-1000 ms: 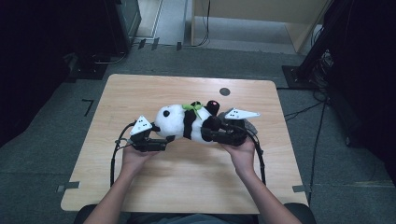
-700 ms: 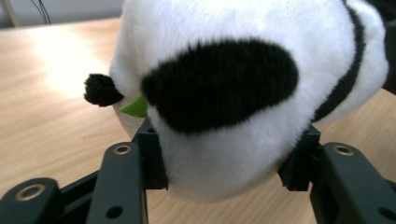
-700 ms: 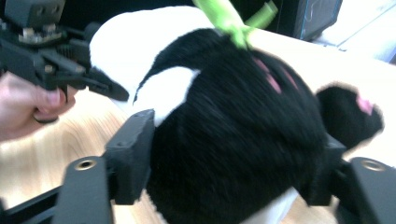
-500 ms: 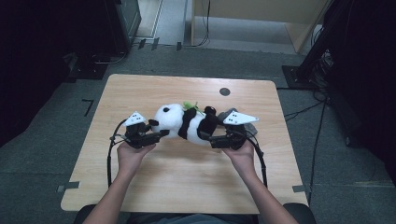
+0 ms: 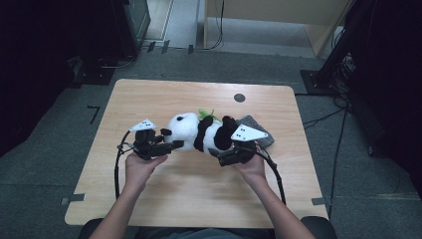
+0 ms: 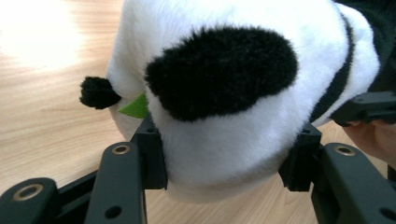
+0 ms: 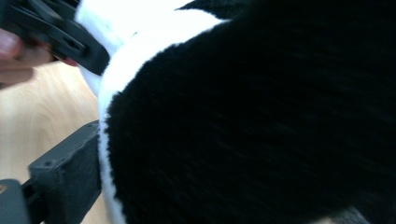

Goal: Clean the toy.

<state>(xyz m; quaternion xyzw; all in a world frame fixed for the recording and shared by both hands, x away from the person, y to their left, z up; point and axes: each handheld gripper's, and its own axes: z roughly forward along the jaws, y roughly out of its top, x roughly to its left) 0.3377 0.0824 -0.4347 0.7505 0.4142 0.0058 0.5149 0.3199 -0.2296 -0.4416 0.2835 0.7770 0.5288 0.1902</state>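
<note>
Left hand-held gripper pinching panda head; right hand-held gripper spread around its body. Could slip: soft plush, loose right grip.

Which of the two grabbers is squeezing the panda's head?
The left gripper: its jaws pinch the white head end of the plush panda. The right gripper is at the black rear end instead.

From above I see the tabletop evenly lit, with the room around it falling into near black. In the left gripper view, glare whitens the wood at the top left corner. The right gripper view is soft and blurred; the toy panda's black fur swallows all detail.
</note>
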